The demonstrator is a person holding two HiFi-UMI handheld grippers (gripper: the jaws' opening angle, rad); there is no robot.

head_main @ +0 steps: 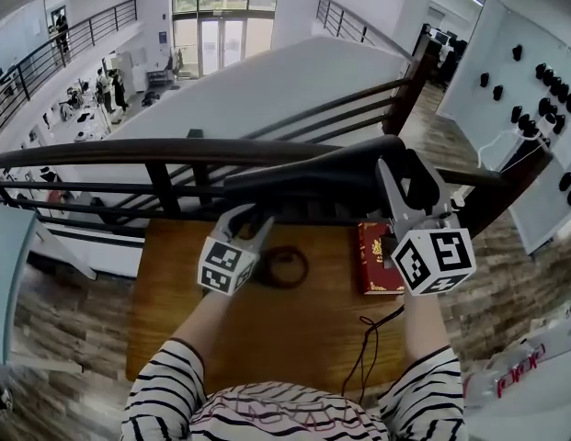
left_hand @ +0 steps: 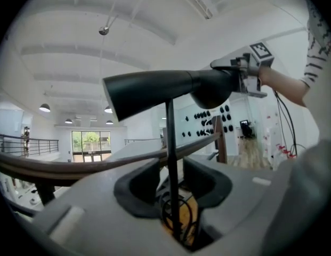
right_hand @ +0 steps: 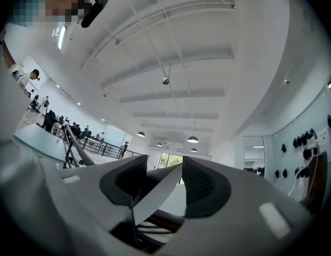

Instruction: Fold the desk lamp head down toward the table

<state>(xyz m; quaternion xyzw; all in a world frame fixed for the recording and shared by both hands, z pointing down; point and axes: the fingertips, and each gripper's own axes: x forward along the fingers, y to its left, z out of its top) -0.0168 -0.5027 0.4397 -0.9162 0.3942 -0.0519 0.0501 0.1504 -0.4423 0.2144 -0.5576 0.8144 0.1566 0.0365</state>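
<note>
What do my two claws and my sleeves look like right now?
The left claw and the right claw are curved, light grey plastic, with dark ribbed pads on the inner faces. Each carries a white cube printed with black square markers. The sleeves are striped black and white.

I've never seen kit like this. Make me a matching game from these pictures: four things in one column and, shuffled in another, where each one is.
Things:
1. lamp head
2. lamp stem
3. book
4. black ring

Places:
A. between the jaws of the left gripper
B. flat on the wooden table, right of the ring
C. between the jaws of the right gripper, above the table
D. flat on the table beside the left gripper

Pairs: 1-C, 2-A, 3-B, 4-D
</note>
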